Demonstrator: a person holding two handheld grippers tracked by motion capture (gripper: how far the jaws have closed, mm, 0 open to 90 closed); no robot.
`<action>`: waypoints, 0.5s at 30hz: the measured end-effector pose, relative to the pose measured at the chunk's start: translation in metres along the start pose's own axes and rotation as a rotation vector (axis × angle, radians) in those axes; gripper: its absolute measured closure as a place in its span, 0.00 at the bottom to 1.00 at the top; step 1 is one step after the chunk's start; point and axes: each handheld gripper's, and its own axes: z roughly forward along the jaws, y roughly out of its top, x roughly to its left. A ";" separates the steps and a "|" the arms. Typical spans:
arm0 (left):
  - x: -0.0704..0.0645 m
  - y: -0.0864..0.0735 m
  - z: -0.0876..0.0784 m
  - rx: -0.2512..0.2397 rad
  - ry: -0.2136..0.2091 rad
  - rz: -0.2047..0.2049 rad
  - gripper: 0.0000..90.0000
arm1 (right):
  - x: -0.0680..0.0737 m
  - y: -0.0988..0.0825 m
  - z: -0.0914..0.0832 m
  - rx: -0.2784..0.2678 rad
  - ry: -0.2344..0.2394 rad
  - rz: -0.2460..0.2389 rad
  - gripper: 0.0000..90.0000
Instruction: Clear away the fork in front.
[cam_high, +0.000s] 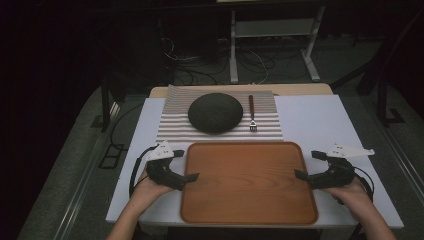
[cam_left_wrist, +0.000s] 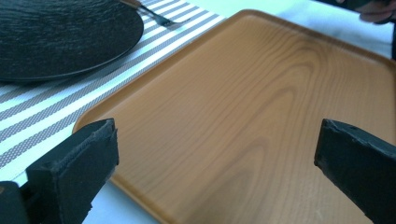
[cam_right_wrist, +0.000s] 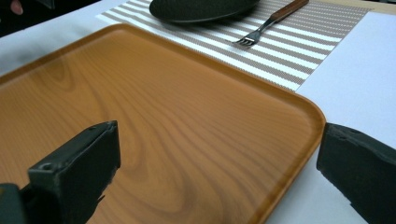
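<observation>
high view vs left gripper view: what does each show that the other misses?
High view alone: both hands with their tools, left tool and right tool, flanking the wooden tray, the fork's whole handle, and floor cables beyond the table. Left gripper view alone: close-up wood grain of the tray, seen between that tool's two wide-open jaws. Shared: tray, black plate, striped placemat, white table.
</observation>
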 end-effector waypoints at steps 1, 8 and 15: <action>0.000 0.000 0.000 0.000 0.000 0.000 0.00 | 0.001 0.001 0.000 -0.001 0.000 0.003 0.00; 0.006 0.001 0.001 -0.018 -0.007 -0.020 0.00 | -0.002 0.005 0.001 0.012 -0.019 0.006 0.00; 0.011 0.000 0.001 -0.033 -0.007 -0.048 0.00 | -0.011 0.016 0.010 0.002 -0.034 0.038 0.00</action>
